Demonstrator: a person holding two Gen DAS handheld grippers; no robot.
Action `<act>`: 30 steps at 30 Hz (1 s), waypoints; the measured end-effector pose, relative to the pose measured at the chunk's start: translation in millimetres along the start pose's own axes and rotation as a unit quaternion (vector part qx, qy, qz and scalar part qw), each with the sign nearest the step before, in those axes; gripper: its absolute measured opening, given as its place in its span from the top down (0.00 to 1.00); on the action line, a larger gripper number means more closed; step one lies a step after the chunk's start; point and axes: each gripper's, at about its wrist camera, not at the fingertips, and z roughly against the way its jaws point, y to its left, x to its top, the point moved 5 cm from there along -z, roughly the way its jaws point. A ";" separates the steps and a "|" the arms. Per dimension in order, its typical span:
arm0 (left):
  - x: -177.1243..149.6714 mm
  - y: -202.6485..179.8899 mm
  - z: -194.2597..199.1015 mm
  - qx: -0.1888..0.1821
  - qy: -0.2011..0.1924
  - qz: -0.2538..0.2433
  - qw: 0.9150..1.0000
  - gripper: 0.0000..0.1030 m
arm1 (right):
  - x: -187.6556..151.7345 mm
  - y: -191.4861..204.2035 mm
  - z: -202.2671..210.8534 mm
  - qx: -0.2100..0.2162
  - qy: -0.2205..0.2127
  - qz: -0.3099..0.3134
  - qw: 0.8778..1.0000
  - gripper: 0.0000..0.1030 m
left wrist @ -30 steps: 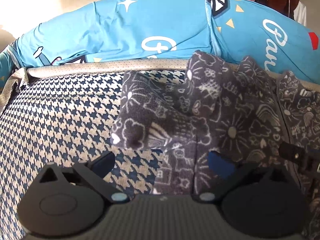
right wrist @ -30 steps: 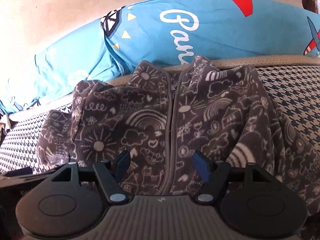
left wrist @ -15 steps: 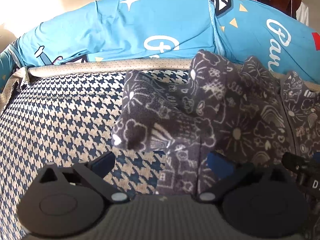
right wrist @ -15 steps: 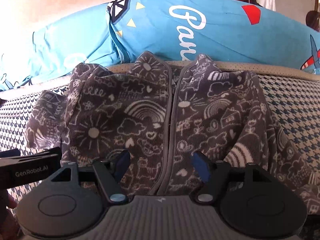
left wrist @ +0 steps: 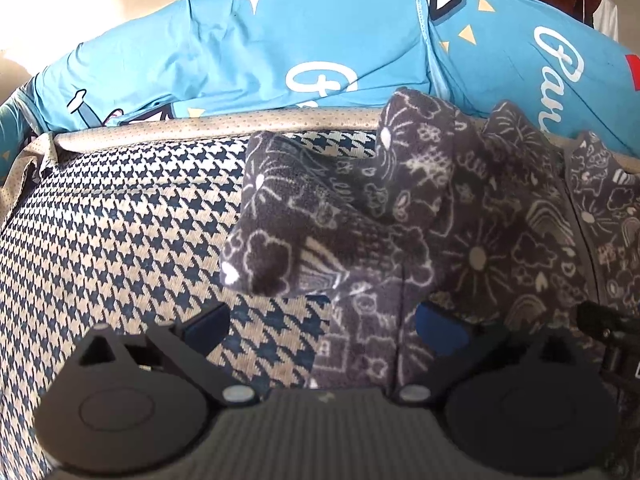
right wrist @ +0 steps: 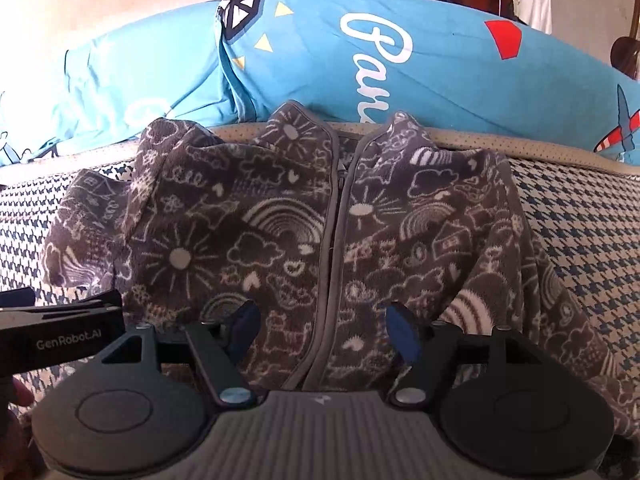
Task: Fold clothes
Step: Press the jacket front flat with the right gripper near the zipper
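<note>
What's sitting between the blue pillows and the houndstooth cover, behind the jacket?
A tan dotted piping band runs between the blue pillows and the houndstooth cover; the jacket collar overlaps it, shown in both wrist views.

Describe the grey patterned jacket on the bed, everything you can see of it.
The jacket is dark grey fleece, as it looks, printed all over with white doodles: rainbows, suns, clouds, hearts. A grey-trimmed zip runs down its middle, closed as far as shows. It lies front up on the houndstooth cover, collar toward the blue pillows. One sleeve is bunched and folded at the side. Both grippers hover open above its lower part; neither grips it.
</note>
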 end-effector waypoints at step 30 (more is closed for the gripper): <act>1.0 4.2 -2.2 0.012 0.001 0.000 1.000 0.00 | -4.1 14.8 6.0 -0.039 0.005 0.072 0.997 0.32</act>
